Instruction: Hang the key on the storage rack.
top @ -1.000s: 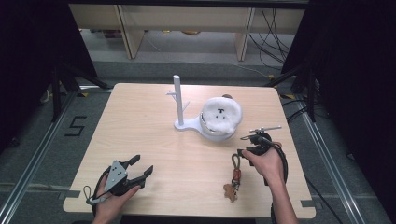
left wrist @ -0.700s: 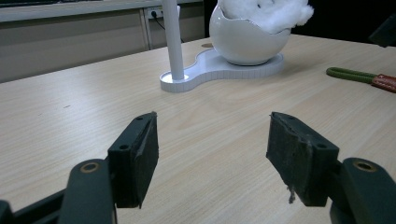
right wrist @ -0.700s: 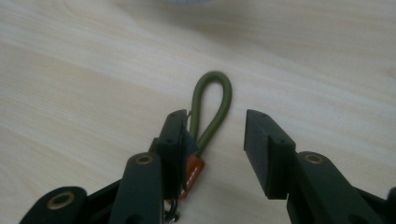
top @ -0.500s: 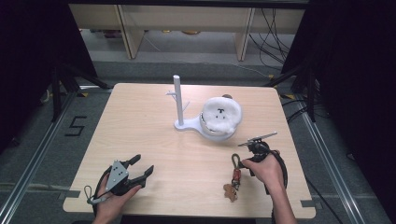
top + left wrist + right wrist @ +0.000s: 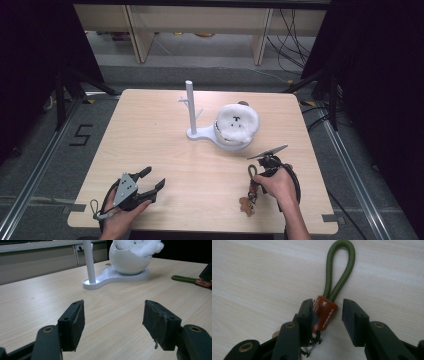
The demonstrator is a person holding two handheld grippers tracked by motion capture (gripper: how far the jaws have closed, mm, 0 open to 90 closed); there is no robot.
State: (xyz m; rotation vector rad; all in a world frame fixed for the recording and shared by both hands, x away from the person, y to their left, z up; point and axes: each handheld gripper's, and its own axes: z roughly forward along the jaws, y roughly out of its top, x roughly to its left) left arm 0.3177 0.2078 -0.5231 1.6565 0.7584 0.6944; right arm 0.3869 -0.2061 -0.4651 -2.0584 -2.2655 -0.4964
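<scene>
- Lower and nearer the table's front edge than 1 second ago, the right gripper (image 5: 325, 322) now straddles the keychain (image 5: 325, 312).
- Its jaws have just been closing; the brown tab sits between them, touching 1 pad, the other clear.
- Green loop (image 5: 252, 172) lies flat on the table (image 5: 150, 130).
- Left gripper (image 5: 113, 322) rests spread wide, holding nothing.

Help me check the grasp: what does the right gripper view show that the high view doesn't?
Right gripper view: the right gripper's jaws, just closing, bracket the brown tab; one pad touches it, the other stands apart. High view: the left gripper, the white stand, the fluffy egg bowl, the keychain's brown charm. Both: the green loop on the wooden table.
</scene>
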